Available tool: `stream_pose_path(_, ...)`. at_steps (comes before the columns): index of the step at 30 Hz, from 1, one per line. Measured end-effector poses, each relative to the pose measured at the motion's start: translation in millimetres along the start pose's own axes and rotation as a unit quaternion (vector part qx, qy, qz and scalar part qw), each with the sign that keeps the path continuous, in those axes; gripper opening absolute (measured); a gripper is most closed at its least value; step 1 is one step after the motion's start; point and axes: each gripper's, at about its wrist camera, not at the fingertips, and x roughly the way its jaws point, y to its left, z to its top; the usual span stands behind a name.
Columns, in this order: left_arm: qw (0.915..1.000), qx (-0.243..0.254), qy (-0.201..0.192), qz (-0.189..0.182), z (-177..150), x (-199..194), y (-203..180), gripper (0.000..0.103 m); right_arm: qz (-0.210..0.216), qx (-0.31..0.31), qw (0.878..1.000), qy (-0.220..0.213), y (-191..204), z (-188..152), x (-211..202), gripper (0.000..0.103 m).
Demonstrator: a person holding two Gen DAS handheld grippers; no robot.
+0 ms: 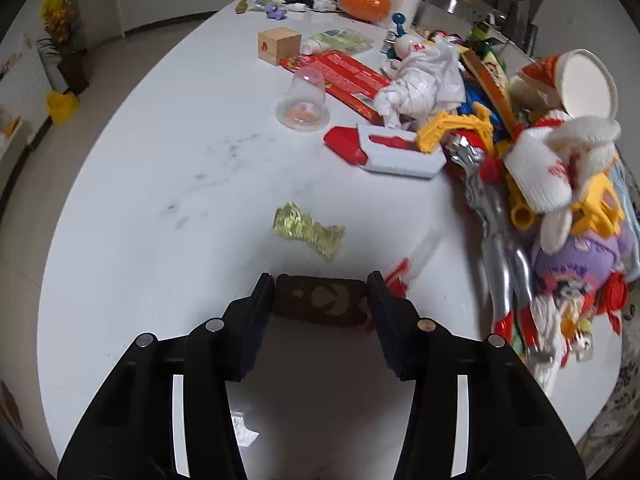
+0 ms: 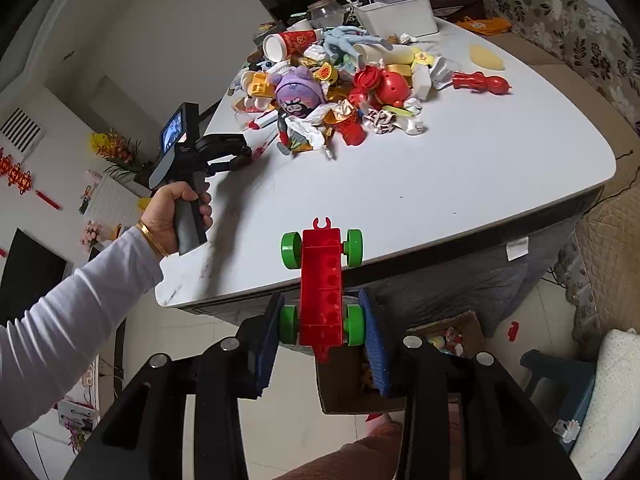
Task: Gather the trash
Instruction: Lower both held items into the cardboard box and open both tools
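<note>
Lit evenly and softly from overhead, with a pale sheen on the white table. Smeared by motion blur at the toy pile right of that sheen. Bowed and vignetted black toward every corner.

White table w/ gold wrapper, clear cup, toy pile.

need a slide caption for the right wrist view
Right gripper holds a red toy car by its green rear wheels beyond the edge of the white table.
</note>
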Motion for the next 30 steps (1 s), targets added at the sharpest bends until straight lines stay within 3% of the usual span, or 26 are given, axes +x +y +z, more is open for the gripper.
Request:
stream_pose_path(8, 0.9968, -0.009, -0.042, -0.067, -21.2, -57.7, 17.5, 0.047, 0.018, -0.02, 1.0, 0.014, 13.7, 10.9, 12.6, 0.038)
stream_pose_path(15, 0.9919, 0.051, -0.057, -0.101, -107.5, -149.7, 18.6, 0.047, 0.018, -0.051, 0.998, 0.034, 20.3, 13.7, 24.1, 0.038)
stream_pose_path(22, 0.9904, 0.084, 0.011, -0.109, -211.1, -181.4, 9.3, 0.048, 0.0, -0.107, 0.991, 0.083, 20.4, -4.9, 46.0, 0.038)
stream_pose_path(30, 0.9826, 0.053, 0.142, -0.107, -313.3, -105.7, -11.2, 0.048, -0.027, -0.115, 0.98, 0.161, -20.4, -57.8, 89.4, 0.038)
